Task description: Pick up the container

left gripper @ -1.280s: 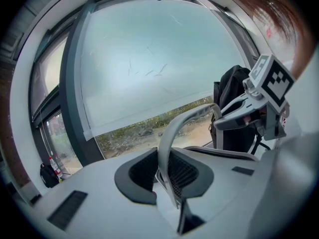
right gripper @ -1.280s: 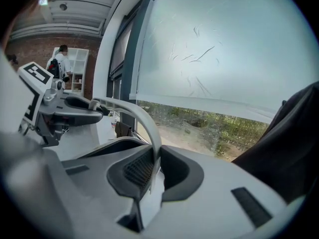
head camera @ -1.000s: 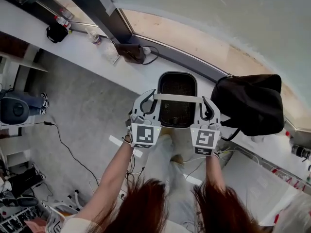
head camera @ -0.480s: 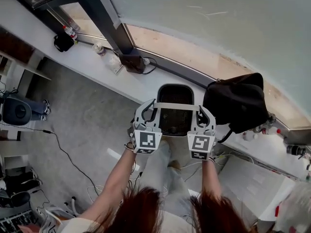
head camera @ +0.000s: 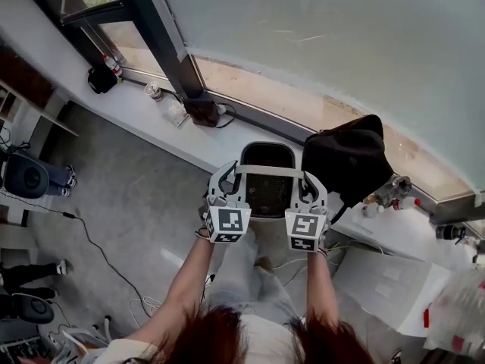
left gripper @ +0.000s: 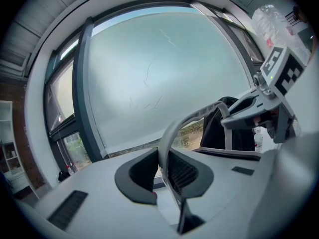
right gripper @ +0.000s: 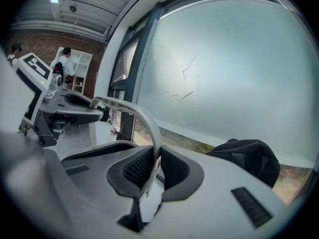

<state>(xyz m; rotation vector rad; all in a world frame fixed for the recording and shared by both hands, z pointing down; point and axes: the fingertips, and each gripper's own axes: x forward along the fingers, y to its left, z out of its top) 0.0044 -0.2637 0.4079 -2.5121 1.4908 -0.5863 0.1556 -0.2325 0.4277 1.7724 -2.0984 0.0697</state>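
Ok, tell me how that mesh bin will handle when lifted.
Probably light: the bin has mesh walls and looks empty. It may swing, since the left gripper and right gripper pinch only its thin handle. That handle seems stiff: it holds its arch.

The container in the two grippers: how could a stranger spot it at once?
Below the big frosted window runs a long white ledge, and at its near edge is the container, a dark mesh bin with rounded corners. Unlike the soft black bag on its right, it is open-topped, with a pale arched handle clamped by the left gripper and right gripper.
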